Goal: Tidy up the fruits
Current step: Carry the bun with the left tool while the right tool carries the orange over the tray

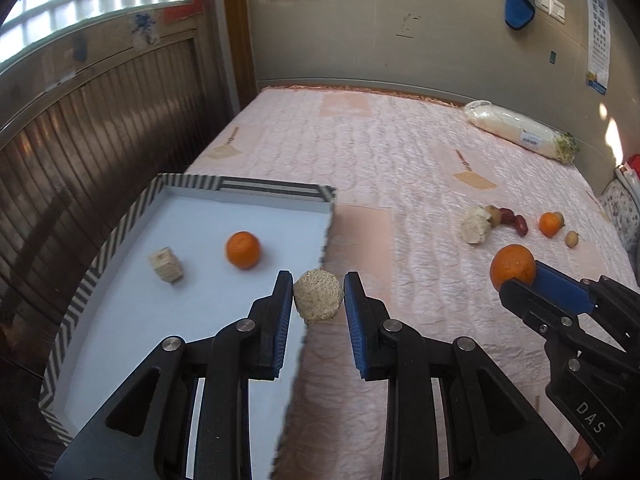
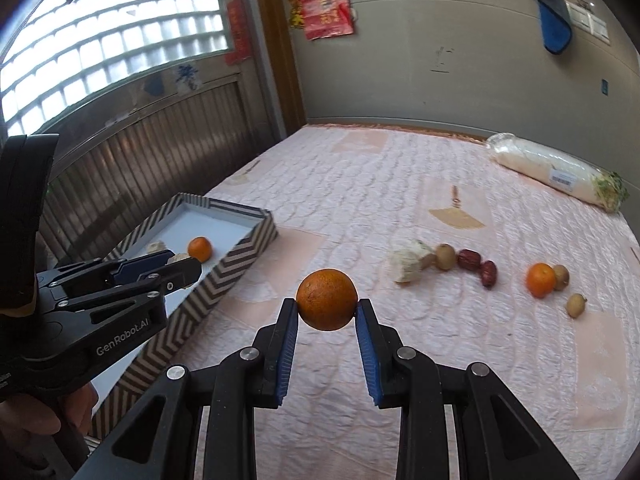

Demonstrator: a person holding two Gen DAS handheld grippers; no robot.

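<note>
- Left hand-held gripper [image 1: 319, 294] pinches a pale round cut piece [image 1: 318, 295] between its blue pads, held over the right rim of the striped tray [image 1: 120, 232]
- Right hand-held gripper [image 2: 327, 307] pinches an orange [image 2: 327, 299] between its two fingers, above the pink quilted bed [image 2: 360, 184]; in the left wrist view it sits at 3 o'clock, well apart from the tray
- Inside the tray lie a second orange [image 1: 243, 249] and, at its 9 o'clock, a pale cut chunk [image 1: 166, 266], the two apart from each other
- Loose on the bed at 2 o'clock of the right wrist view: a white chunk [image 2: 410, 266], then a small brown fruit [image 2: 445, 256] just beside it and two red dates [image 2: 478, 266] in a row
- Farther right lies a third orange [image 2: 541, 279] touching another small brown fruit [image 2: 561, 277], with one more small fruit [image 2: 575, 305] at its 5 o'clock
- At 1 o'clock, by the far edge of the bed, lies a wrapped white vegetable [image 2: 556, 174]
- Tray's striped side wall stands between the right hand-held gripper and the tray floor; the left hand-held gripper hangs over that same side
</note>
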